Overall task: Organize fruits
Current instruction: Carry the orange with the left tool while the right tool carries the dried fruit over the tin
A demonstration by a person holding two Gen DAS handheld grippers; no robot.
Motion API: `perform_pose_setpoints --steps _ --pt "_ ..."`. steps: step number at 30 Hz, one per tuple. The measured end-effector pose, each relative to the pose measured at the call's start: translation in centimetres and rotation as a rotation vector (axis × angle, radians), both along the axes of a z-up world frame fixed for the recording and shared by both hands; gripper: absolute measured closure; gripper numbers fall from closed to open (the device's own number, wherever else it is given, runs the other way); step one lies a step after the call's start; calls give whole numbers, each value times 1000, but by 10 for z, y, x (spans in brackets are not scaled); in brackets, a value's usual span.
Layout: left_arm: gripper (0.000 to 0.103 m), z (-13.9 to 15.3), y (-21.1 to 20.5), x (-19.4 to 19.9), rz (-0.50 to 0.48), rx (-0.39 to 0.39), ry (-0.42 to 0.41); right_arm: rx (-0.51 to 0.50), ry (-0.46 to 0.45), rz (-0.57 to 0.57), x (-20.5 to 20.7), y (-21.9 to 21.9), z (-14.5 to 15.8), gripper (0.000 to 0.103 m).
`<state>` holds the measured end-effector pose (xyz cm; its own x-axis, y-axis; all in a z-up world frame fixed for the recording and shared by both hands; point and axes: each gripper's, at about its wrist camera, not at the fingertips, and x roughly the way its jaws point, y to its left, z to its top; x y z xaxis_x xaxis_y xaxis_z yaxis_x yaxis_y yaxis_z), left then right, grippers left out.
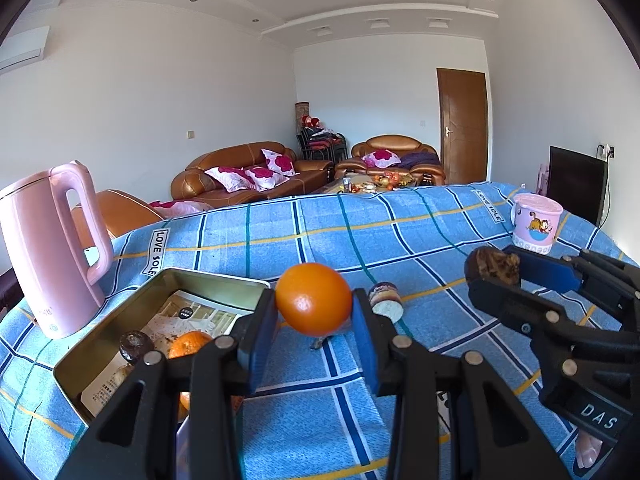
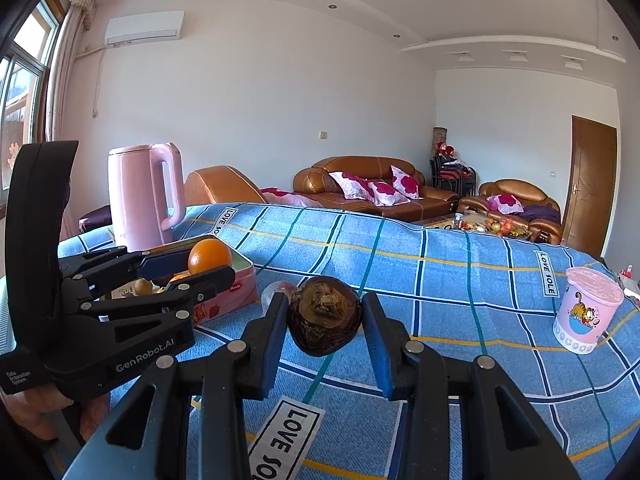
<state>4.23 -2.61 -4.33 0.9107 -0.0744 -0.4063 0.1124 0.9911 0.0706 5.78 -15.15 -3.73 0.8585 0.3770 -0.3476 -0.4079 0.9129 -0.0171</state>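
My left gripper point(image 1: 314, 316) is shut on an orange point(image 1: 314, 298) and holds it above the blue checked cloth, just right of a metal tin point(image 1: 224, 282). The tin holds a second orange point(image 1: 188, 344) and a dark brown fruit point(image 1: 135, 345). My right gripper point(image 2: 324, 322) is shut on a dark brown fruit point(image 2: 324, 320), held above the cloth. In the left wrist view that gripper point(image 1: 494, 268) shows at right with its fruit point(image 1: 494, 266). In the right wrist view the left gripper point(image 2: 210, 268) and its orange point(image 2: 209, 256) are over the tin point(image 2: 236, 284).
A pink kettle point(image 1: 56, 252) stands left of the tin. A pink cartoon cup point(image 1: 536, 222) stands at the far right. A small jar-like object point(image 1: 386, 300) lies on the cloth point(image 1: 400, 240) behind the orange. Brown sofas stand beyond the table.
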Motion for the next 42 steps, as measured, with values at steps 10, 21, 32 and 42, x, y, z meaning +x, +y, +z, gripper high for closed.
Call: perform_pose_setpoints --steps 10,21,32,42 --pt "64 2 24 -2 42 -3 31 -42 20 35 6 21 3 63" --pt "64 11 100 -1 181 -31 47 -54 48 154 23 75 14 63" --pt "64 1 163 0 315 -40 90 -92 67 267 31 140 11 63" --pt "64 -12 175 3 333 -39 132 -105 109 321 40 179 -4 63"
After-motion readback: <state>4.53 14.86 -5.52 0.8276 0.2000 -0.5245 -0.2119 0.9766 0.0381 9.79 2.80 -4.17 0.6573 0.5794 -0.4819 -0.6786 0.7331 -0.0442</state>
